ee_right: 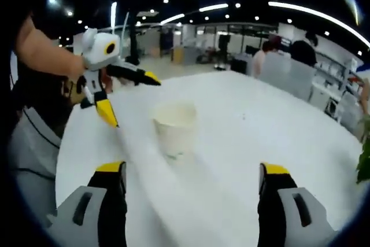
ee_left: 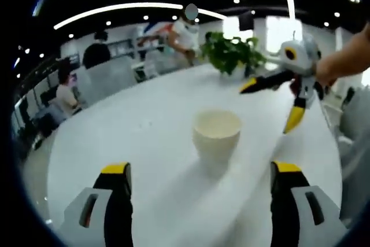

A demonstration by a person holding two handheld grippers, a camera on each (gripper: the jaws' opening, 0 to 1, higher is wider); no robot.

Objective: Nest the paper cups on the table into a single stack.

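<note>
**Both grippers wide open, one cup standing between them**

Nearest the lens in the left gripper view, the left gripper [ee_left: 200, 169] shows its two yellow-tipped jaws rising from the bottom edge, set well apart with bare white table [ee_left: 144, 143] between them. Nothing is gripped there. Just beyond the tips, a little right of centre, stands the paper cup [ee_left: 216, 134], upright, mouth open to the ceiling, alone on the tabletop and clear of both jaws.

Across the cup, the right gripper [ee_left: 272, 104] comes in from the right edge, held by a person's hand [ee_left: 329, 67]. Its black-and-yellow jaws are splayed, one pointing sideways and one pointing down, and it hangs above the table, near the cup but not touching it.

Switch to the right gripper view and it is the mirror story: that gripper's own jaws, tips at [ee_right: 192, 169], stand far apart at the bottom, holding nothing. The cup [ee_right: 175, 126] sits upright ahead of them, left of centre. The left gripper [ee_right: 132, 99] shows at the upper left with its jaws spread, just beside the cup, held up by a bare forearm [ee_right: 43, 50].

Far side of the table, a potted plant [ee_left: 232, 53] with green leaves, and people seated at desks [ee_left: 65, 93] in the office behind.
</note>
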